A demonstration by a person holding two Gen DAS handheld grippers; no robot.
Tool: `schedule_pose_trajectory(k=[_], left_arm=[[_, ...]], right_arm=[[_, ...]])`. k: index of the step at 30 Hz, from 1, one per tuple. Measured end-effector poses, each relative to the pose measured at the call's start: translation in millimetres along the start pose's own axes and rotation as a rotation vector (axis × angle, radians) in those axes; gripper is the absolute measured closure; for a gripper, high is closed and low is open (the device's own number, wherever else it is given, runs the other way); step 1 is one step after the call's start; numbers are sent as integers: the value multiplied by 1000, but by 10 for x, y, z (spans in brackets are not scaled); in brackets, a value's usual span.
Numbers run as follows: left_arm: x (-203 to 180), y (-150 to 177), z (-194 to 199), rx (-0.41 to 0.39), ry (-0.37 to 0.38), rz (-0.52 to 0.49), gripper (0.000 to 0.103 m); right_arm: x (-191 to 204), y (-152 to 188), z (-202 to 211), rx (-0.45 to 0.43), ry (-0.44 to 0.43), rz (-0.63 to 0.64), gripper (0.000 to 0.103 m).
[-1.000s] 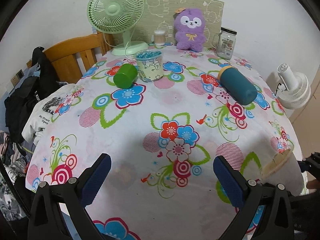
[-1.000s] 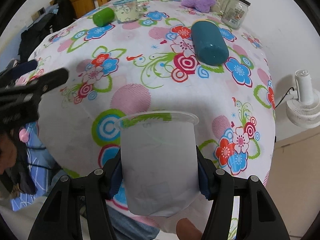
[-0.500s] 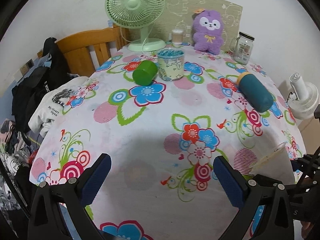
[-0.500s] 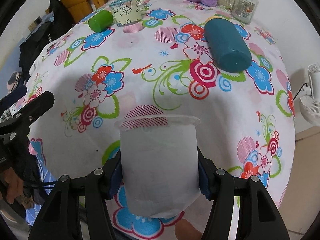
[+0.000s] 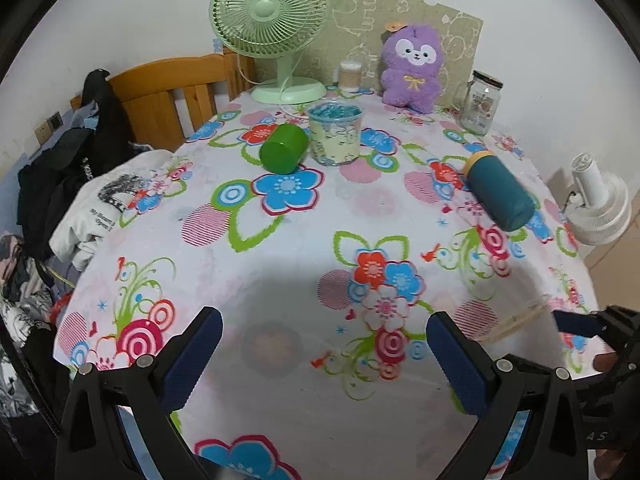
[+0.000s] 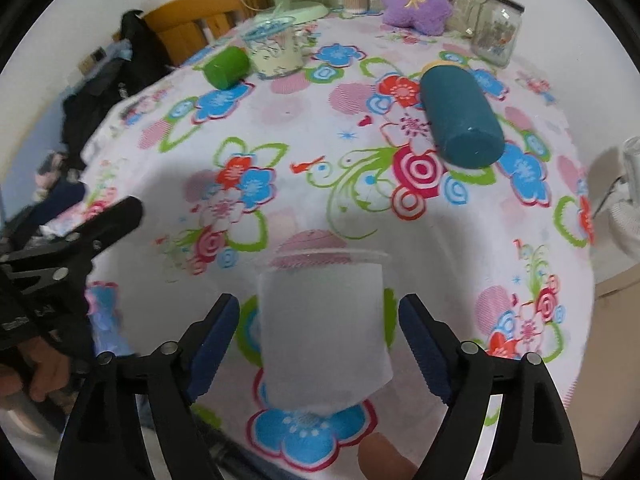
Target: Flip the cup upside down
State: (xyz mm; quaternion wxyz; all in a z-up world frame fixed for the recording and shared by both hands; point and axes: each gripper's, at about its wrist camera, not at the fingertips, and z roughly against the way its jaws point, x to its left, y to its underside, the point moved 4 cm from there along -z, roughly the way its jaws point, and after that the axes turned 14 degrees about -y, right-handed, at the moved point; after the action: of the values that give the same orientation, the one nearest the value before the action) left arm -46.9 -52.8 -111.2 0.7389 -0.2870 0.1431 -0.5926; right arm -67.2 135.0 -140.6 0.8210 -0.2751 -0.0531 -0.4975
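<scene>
**Frosted cup between spread right claw**

The right claw (image 6: pixel 319 334) is standing spread, its blue pads apart from the translucent frosted plastic cup (image 6: pixel 322 328) sitting between them at lower centre, rim pointing away over the flower-printed worktop (image 6: pixel 304 152). The left claw (image 5: pixel 324 354) is hanging wide open, empty, above that worktop.

A fan (image 5: pixel 272 20) stands at the back of the table (image 5: pixel 280 248). The green cup (image 5: pixel 284 149) lies just left of the tub (image 5: pixel 335 135). The bottle (image 5: pixel 498 188) lies to the right.
</scene>
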Motion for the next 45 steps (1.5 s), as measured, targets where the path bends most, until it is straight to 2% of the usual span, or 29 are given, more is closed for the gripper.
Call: schedule_pose_trajectory(k=[4, 13, 17, 22, 31, 36, 40, 45], left_arm=[[-89, -3, 100, 31, 67, 19, 0], [-483, -9, 456, -10, 109, 5, 0], [-712, 17, 515, -11, 128, -19, 0], [-1029, 96, 506, 11, 143, -44, 0], [-1465, 272, 331, 79, 143, -89, 0], [-1590, 321, 203, 115, 130, -106, 0], [-1622, 330, 96, 127, 98, -109, 0], [-1622, 341, -4, 146, 66, -102, 0]], right_arm=[[-89, 67, 197, -45, -44, -15, 19], [-483, 451, 745, -158, -91, -56, 19], [-701, 687, 1003, -207, -75, -77, 19], [-922, 953, 1180, -230, -9, -86, 19], [-1247, 1207, 1157, -239, -9, -123, 19], [-1136, 1200, 1118, -255, -49, -17, 19], [-1039, 1083, 1032, -277, -52, 156, 19], [-1118, 854, 862, -252, -152, 215, 19]])
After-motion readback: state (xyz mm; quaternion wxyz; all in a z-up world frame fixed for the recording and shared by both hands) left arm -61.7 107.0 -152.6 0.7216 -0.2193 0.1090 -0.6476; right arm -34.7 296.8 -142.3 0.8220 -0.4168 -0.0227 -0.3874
